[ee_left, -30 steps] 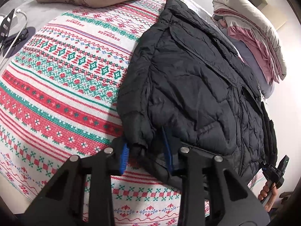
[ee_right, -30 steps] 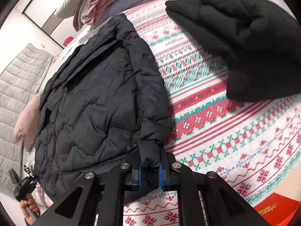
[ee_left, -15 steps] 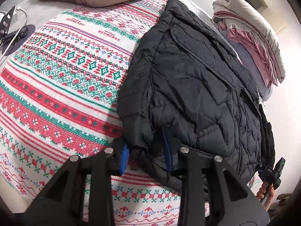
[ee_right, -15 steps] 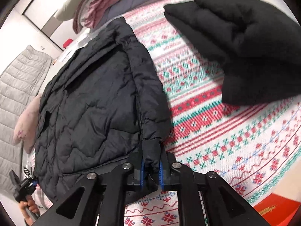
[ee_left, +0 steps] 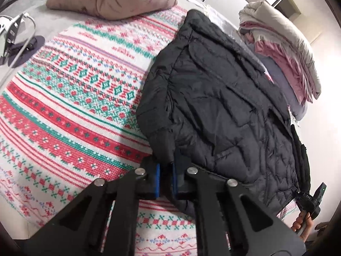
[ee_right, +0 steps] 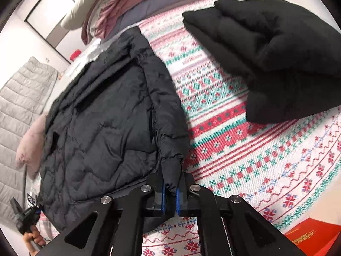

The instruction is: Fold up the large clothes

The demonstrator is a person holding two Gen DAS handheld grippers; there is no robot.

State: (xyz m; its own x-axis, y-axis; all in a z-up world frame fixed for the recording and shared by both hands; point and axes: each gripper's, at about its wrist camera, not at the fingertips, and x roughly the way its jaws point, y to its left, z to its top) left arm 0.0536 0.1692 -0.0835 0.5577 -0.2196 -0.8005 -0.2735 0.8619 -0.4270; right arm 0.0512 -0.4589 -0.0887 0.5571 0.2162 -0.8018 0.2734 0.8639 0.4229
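Over the patterned blanket [ee_left: 70, 115], left tongs [ee_left: 164, 180] and right tongs [ee_right: 170, 198] each pinch a black jacket [ee_left: 223, 111] cuff.

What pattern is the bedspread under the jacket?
Red, green and white knit-style stripes on the bedspread; clearest in the left wrist view.

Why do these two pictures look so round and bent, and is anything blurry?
Left wrist view: the fisheye lens bows the patterned red-and-green blanket and darkens the corners; the black quilted puffer jacket looks fairly sharp. Right wrist view: same bending, with the folded black garment slightly soft.
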